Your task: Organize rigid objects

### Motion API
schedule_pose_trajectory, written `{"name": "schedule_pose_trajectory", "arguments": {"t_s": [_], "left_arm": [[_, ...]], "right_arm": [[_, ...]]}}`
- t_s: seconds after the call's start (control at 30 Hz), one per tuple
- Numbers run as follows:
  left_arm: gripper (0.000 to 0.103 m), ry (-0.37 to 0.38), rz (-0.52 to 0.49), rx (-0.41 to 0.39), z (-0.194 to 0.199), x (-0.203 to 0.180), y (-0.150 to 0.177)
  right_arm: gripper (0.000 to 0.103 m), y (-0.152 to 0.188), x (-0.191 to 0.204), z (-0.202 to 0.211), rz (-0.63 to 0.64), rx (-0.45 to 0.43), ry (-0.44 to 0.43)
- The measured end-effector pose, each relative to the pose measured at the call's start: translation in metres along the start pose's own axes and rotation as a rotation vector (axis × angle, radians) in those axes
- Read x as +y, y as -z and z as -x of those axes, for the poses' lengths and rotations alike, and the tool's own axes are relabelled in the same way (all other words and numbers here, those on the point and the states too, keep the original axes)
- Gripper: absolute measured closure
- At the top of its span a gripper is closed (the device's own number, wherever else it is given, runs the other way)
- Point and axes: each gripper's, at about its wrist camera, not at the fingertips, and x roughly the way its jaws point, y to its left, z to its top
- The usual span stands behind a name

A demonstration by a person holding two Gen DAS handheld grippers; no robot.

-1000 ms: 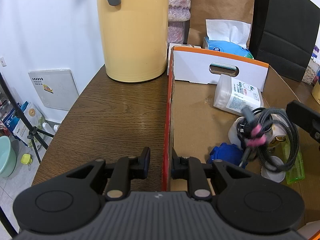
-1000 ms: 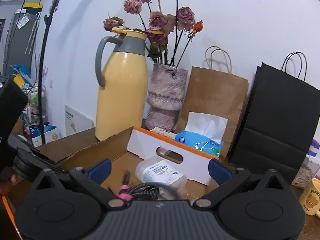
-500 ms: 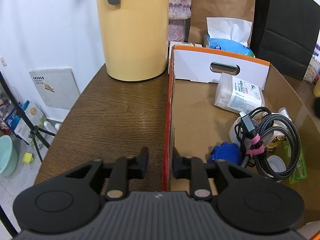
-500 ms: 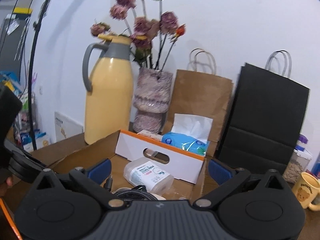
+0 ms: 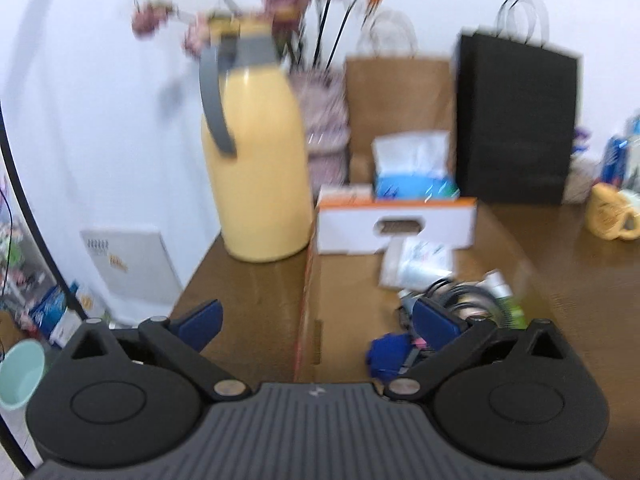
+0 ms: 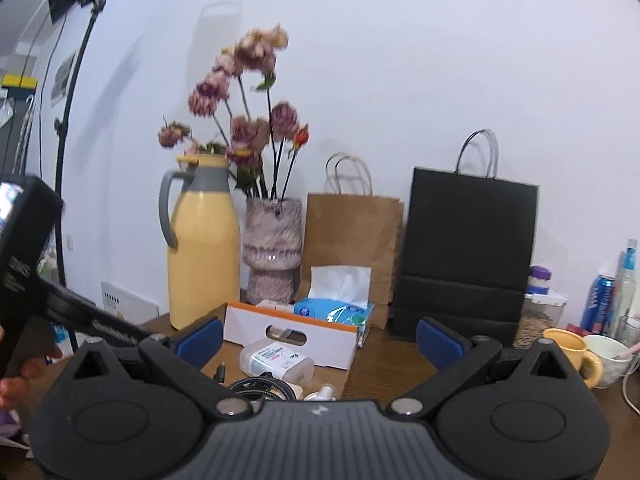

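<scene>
The cardboard box [image 5: 344, 300] sits on the brown surface [image 5: 248, 296] just right of the yellow jug [image 5: 256, 168], its white handled end wall [image 5: 396, 226] toward the back. Inside it, against that wall, lies a white bottle [image 6: 276, 360]; nearer me are a coiled black cable [image 6: 260, 388] and a blue object [image 5: 386, 354], bunched on the box's right side, blurred in my left view. The box's left half shows bare cardboard floor.

My left tongs [image 5: 316, 320] have just swung wide apart, nothing between the blue pads; they tilt downward over the box's near left wall, one finger over the surface, the other over the cable heap. My right tongs [image 6: 320, 338] are spread wide too, gripping nothing, pointing almost level toward the box's end wall. The left handle shows as a dark bar at that view's left edge.

Behind the box stand a tissue pack [image 6: 336, 308], a brown paper bag [image 6: 352, 248] and a black paper bag [image 6: 468, 256]. Right of the box the surface lies open up to a yellow mug [image 6: 572, 350].
</scene>
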Motion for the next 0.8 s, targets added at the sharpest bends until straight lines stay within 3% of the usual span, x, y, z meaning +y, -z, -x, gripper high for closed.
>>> {"name": "schedule_pose_trajectory", "arguments": {"t_s": [0.23,0.4,0.8], "left_arm": [[0.0,0.033,0.012,-0.184,0.091,-0.008,0.041],[0.0,0.039,-0.016,-0.265,0.13,-0.014,0.081],[0.0,0.06,0.019,-0.258,0.162,-0.008,0.148]], "right_arm": [[0.0,0.014,-0.002,0.073,-0.054,-0.048,0.036],[0.0,0.035,0.005,0.114,-0.081,-0.025,0.033],[0.0,0.077,0.021,0.166,-0.096,0.045,0.05]]}}
